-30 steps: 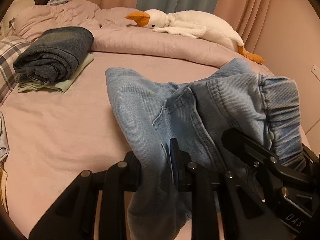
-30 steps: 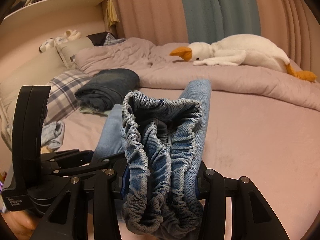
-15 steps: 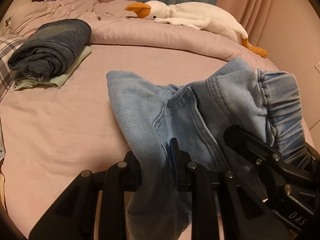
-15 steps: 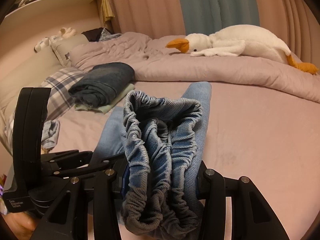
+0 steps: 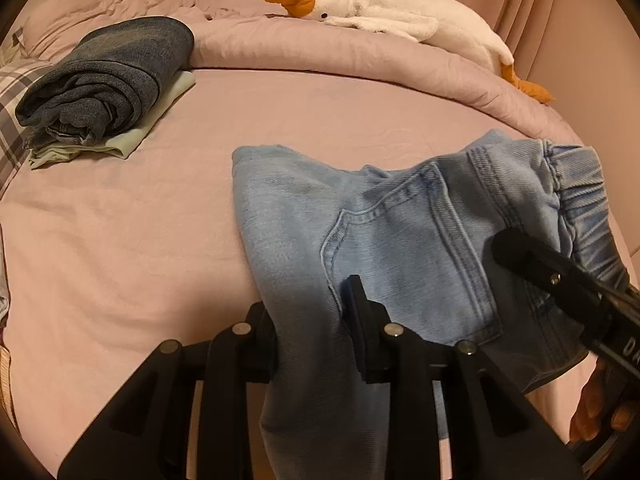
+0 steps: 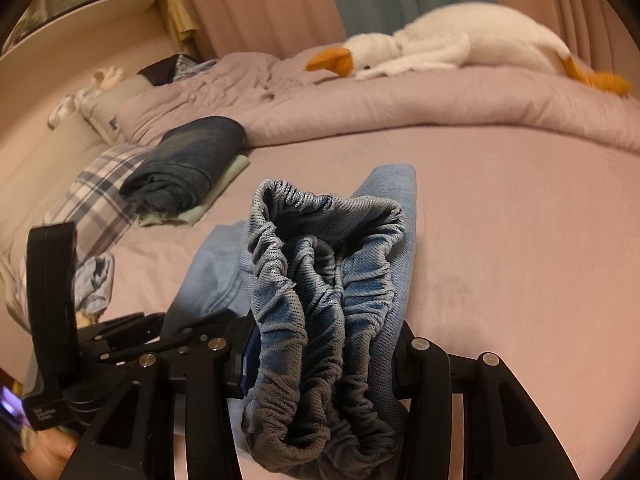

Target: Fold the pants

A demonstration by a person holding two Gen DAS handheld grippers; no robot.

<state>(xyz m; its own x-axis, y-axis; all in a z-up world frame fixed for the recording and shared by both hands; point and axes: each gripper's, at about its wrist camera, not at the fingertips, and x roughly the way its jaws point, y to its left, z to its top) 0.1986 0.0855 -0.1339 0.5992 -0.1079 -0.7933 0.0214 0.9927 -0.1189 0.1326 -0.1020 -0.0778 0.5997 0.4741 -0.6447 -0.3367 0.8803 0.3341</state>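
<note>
Light blue denim pants (image 5: 400,232) lie folded on the pink bed sheet (image 5: 120,240), back pocket up. My left gripper (image 5: 312,332) holds the folded leg edge; its jaws are opening, with the cloth still filling the gap and touching both pads. My right gripper (image 6: 322,356) is shut on the bunched elastic waistband (image 6: 320,260), several gathered layers thick. In the left wrist view the right gripper (image 5: 560,280) shows at the waistband end. In the right wrist view the left gripper (image 6: 120,340) shows low on the left.
A folded dark jeans stack (image 5: 108,80) sits on a pale green garment (image 5: 160,120) at the left. A rolled pink duvet (image 5: 320,52) and a white plush goose (image 5: 400,12) lie along the back. A plaid pillow (image 6: 100,192) is at the far left.
Both grippers have sunk toward the bed with the pants, which now rest flatter on the sheet. The left gripper's fingers stand wider apart than before. The right grip is unchanged.
</note>
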